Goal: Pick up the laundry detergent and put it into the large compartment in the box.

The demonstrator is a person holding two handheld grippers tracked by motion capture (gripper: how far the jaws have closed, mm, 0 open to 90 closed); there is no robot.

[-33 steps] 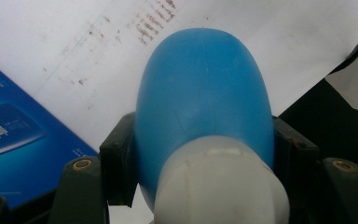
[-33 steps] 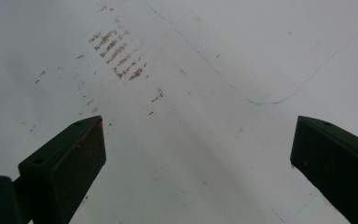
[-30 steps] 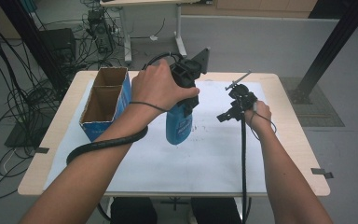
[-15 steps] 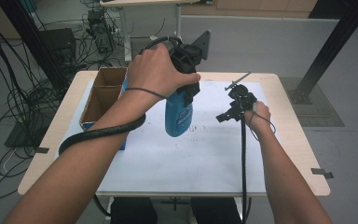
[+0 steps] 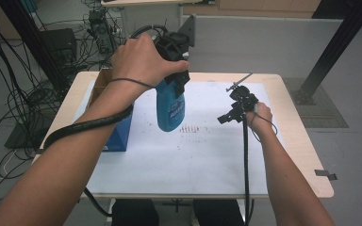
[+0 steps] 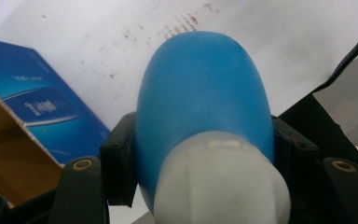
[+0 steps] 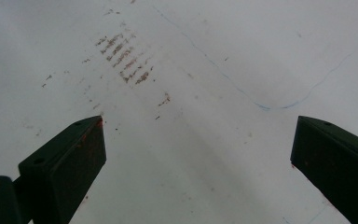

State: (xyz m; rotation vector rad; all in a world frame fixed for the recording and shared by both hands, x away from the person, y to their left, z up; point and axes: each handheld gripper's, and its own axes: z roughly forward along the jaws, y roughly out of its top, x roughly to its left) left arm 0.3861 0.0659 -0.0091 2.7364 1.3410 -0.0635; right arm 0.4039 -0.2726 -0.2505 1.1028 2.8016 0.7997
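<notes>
— Why grip the blue bottle (image 5: 170, 107) just under its cap?
— My left hand-held gripper (image 5: 176, 59) clamps there so it hangs upright above the worktop (image 5: 207, 155); my right hand-held gripper (image 5: 235, 110) waits, jaws apart.

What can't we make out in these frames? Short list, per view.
- Blue bottle label: too small and blurred to read in the high view.
- Bottle's base: left gripper view looks down from its white cap, so the body hides it.
- Blue carton: the left forearm covers most of it in the high view; its contents are cut off in the left gripper view.
- Right gripper: jaws open over the white sheet; its faint blue line's end is cut off.
</notes>
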